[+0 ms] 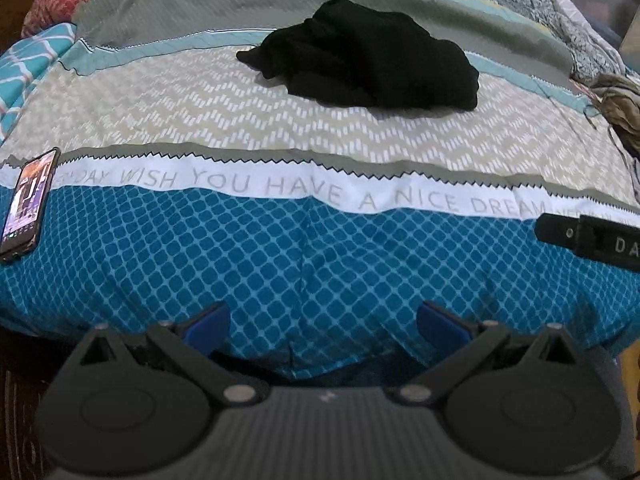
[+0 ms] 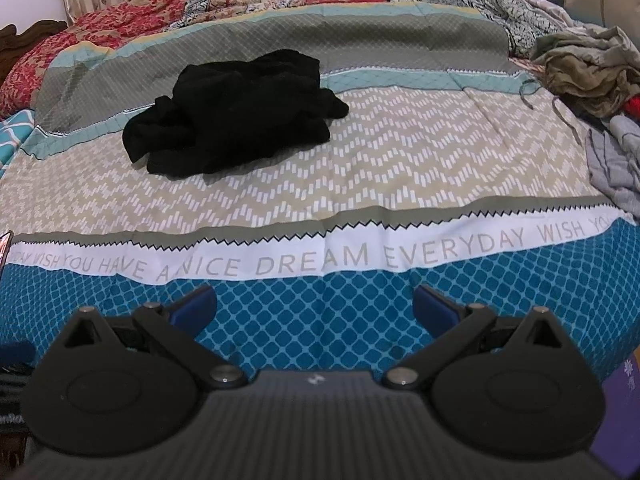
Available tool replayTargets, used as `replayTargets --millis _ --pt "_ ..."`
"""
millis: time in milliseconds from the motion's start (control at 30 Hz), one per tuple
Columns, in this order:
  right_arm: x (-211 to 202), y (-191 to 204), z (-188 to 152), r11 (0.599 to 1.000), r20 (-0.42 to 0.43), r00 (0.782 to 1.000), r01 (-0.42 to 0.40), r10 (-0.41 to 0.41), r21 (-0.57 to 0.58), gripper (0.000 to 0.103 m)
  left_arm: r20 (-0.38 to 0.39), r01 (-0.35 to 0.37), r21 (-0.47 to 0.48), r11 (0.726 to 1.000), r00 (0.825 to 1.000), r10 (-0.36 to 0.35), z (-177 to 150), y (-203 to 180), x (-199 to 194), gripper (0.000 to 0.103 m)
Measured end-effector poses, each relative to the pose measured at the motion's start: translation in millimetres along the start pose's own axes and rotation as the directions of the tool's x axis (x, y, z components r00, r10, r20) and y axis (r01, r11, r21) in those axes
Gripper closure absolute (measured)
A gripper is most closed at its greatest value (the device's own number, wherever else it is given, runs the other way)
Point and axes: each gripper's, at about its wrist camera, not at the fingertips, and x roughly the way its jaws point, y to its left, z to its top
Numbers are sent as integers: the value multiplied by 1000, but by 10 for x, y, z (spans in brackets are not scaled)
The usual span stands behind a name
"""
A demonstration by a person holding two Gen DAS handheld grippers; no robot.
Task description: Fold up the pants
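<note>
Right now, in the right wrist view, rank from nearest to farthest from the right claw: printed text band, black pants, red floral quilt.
1. Printed text band, just ahead of the right claw.
2. Black pants, mid-bed, left.
3. Red floral quilt, far left.
</note>
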Motion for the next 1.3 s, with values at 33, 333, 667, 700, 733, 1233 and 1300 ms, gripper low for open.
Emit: replayTargets --millis 33,333,667,700,733,1233,1300 --pt "12 -3 -3 1000 -5 1000 0 0 2 0 4 -4 5 1000 1000 4 -6 -11 -6 0" --pt "118 -83 -142 999 -72 997 -6 8 31 0 -5 -27 54 998 1000 27 64 -44 22 0" --pt "181 -54 -176 998 -118 993 -23 28 51 0 42 -121 82 989 992 118 157 1 26 1" --pt "184 -41 -182 999 -122 992 -26 32 47 0 42 -124 77 989 992 121 152 7 32 1" --pt "188 -35 -183 999 -125 992 -29 35 45 0 40 -127 70 989 991 125 156 27 38 1" --pt "212 8 -178 999 -138 990 -35 39 31 0 62 -167 58 984 985 164 150 40 57 0" --pt "209 3 -177 999 -136 990 -37 41 34 0 66 -168 60 984 984 164 153 34 57 0"
